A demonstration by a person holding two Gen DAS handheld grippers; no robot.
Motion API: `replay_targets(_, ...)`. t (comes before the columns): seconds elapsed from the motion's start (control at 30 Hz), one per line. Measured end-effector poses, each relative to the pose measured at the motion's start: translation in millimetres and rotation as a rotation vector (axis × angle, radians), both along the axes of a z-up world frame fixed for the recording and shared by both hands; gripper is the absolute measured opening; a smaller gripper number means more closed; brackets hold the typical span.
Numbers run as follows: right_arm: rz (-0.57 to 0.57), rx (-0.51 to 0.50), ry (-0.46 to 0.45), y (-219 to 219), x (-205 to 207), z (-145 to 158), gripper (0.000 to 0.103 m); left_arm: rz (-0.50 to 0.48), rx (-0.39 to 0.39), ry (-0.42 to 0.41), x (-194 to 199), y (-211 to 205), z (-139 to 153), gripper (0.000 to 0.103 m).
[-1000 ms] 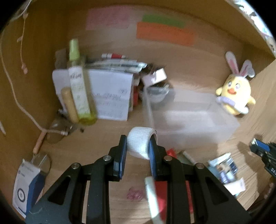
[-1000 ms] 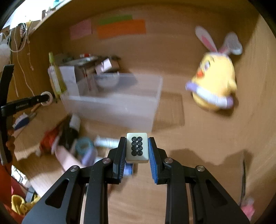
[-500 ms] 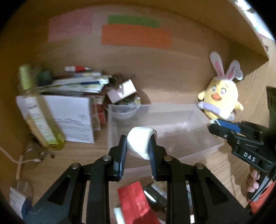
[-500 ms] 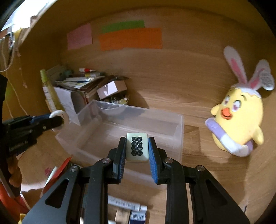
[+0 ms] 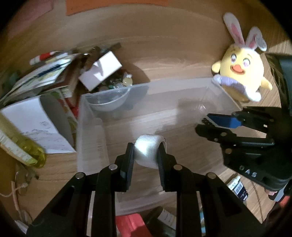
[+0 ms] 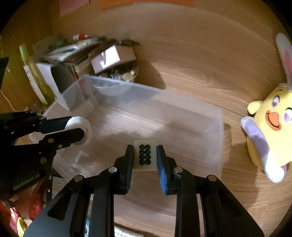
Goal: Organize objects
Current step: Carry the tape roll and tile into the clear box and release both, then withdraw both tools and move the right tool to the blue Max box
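Left hand-held gripper (image 5: 145, 155) clamps white tape roll (image 5: 147, 152) and right hand-held gripper (image 6: 145, 157) clamps mahjong tile (image 6: 145, 156), both over clear bin (image 6: 217, 127).

A wooden desk (image 6: 191, 76) with a pale grain fills both views, lit warmly and dimly, with dark shadows by the things standing on it. At its back edge rises a wooden wall (image 5: 164, 21) of the same tone. Stuck on that wall are an orange paper strip (image 5: 87, 5) and a pink note (image 6: 73, 5), both cut off at the top.
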State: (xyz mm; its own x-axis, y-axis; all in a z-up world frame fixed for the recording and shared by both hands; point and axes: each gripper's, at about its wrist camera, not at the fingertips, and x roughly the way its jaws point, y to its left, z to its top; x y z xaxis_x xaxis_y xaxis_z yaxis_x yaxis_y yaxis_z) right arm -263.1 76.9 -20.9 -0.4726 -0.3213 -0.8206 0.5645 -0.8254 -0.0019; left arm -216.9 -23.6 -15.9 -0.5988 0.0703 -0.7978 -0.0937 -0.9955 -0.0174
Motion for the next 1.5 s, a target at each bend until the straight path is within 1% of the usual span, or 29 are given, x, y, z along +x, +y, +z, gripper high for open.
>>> replay_targets(0.17, -0.004, 0.045, -0.010, -6.7, -4.5, -6.7, 0.023, -0.018, 0.000, -0.024, -6.4, 3.3, -2.9, 0.024)
replay_targets(0.27, -0.011, 0.070, 0.004, -8.5, -4.1, -7.9, 0.023, -0.025, -0.001, -0.033, -8.6, 4.2, -3.1, 0.024)
replay_targets(0.37, -0.013, 0.089, 0.020, -11.4, -0.1, -5.7, 0.023, -0.025, 0.007, -0.044, -7.9, 3.7, -2.6, 0.030)
replay_targets(0.43, -0.016, 0.105, 0.034, -13.7, 2.8, -3.3, 0.024, -0.020, 0.006, -0.034, -4.6, 2.6, 1.9, 0.042)
replay_targets(0.47, -0.016, 0.106, 0.040, -13.9, 5.4, -1.1, 0.029, -0.018, 0.005, -0.027, -4.5, 3.2, 3.1, 0.045)
replay_targets(0.5, -0.016, 0.097, 0.046, -12.7, 8.1, 2.1, 0.032, -0.013, 0.005, -0.013, -0.8, 2.3, 7.3, 0.053)
replay_targets(0.53, -0.018, 0.088, 0.051, -11.5, 9.5, 4.8, 0.037, -0.009, 0.005, 0.001, 3.2, 1.3, 11.8, 0.058)
replay_targets(0.57, -0.020, 0.075, 0.060, -9.2, 12.3, 8.9, 0.041, -0.008, 0.006, 0.013, 6.0, 0.3, 15.5, 0.059)
replay_targets(0.6, -0.023, 0.061, 0.070, -6.5, 15.4, 13.2, 0.042, -0.007, 0.007, 0.031, 11.4, -0.8, 21.3, 0.062)
replay_targets(0.67, -0.030, 0.036, 0.086, -2.3, 20.5, 21.2, 0.048, 0.001, 0.006, 0.058, 21.2, -3.3, 30.4, 0.069)
replay_targets(0.7, -0.034, 0.022, 0.096, -0.6, 24.0, 25.4, 0.050, 0.007, 0.007, 0.076, 27.5, -5.5, 36.1, 0.075)
replay_targets(0.73, -0.040, 0.006, 0.112, 2.9, 29.7, 31.3, 0.055, 0.013, 0.008, 0.092, 33.5, -6.9, 40.4, 0.082)
replay_targets(0.77, -0.047, -0.006, 0.130, 6.5, 35.5, 37.1, 0.060, 0.024, 0.009, 0.120, 43.5, -10.4, 47.0, 0.085)
replay_targets(0.8, -0.054, -0.019, 0.152, 11.0, 42.7, 43.6, 0.063, 0.032, 0.007, 0.136, 49.1, -11.6, 50.5, 0.090)
replay_targets(0.83, -0.057, -0.027, 0.166, 13.3, 48.9, 47.9, 0.068, 0.041, 0.003, 0.149, 54.6, -12.9, 53.2, 0.094)
replay_targets(0.87, -0.058, -0.038, 0.185, 17.6, 56.2, 54.2, 0.074, 0.058, -0.005, 0.171, 65.8, -17.5, 58.3, 0.095)
replay_targets(0.97, -0.053, -0.054, 0.239, 27.8, 78.2, 66.2, 0.081, 0.086, -0.028, 0.210, 90.1, -24.2, 65.4, 0.098)
replay_targets(1.03, -0.051, -0.055, 0.273, 33.8, 96.1, 69.1, 0.083, 0.100, -0.033, 0.222, 102.2, -28.7, 65.0, 0.100)
replay_targets(1.13, -0.050, -0.052, 0.292, 42.3, 118.5, 66.0, 0.083, 0.120, -0.050, 0.224, 123.1, -34.8, 59.4, 0.100)
replay_targets(1.2, -0.055, -0.063, 0.284, 47.6, 129.0, 60.0, 0.083, 0.132, -0.065, 0.216, 137.4, -38.6, 50.2, 0.100)
replay_targets(1.3, -0.065, -0.076, 0.247, 56.5, 137.3, 44.8, 0.083, 0.150, -0.071, 0.193, 154.6, -43.2, 34.1, 0.100)
replay_targets(1.4, -0.087, -0.058, 0.222, 66.8, 145.7, 27.4, 0.083, 0.170, -0.059, 0.167, 169.2, -50.5, 15.8, 0.100)
replay_targets(1.5, -0.109, -0.050, 0.179, 78.9, 148.5, 10.0, 0.083, 0.199, -0.037, 0.145, 182.7, -59.4, -1.8, 0.100)
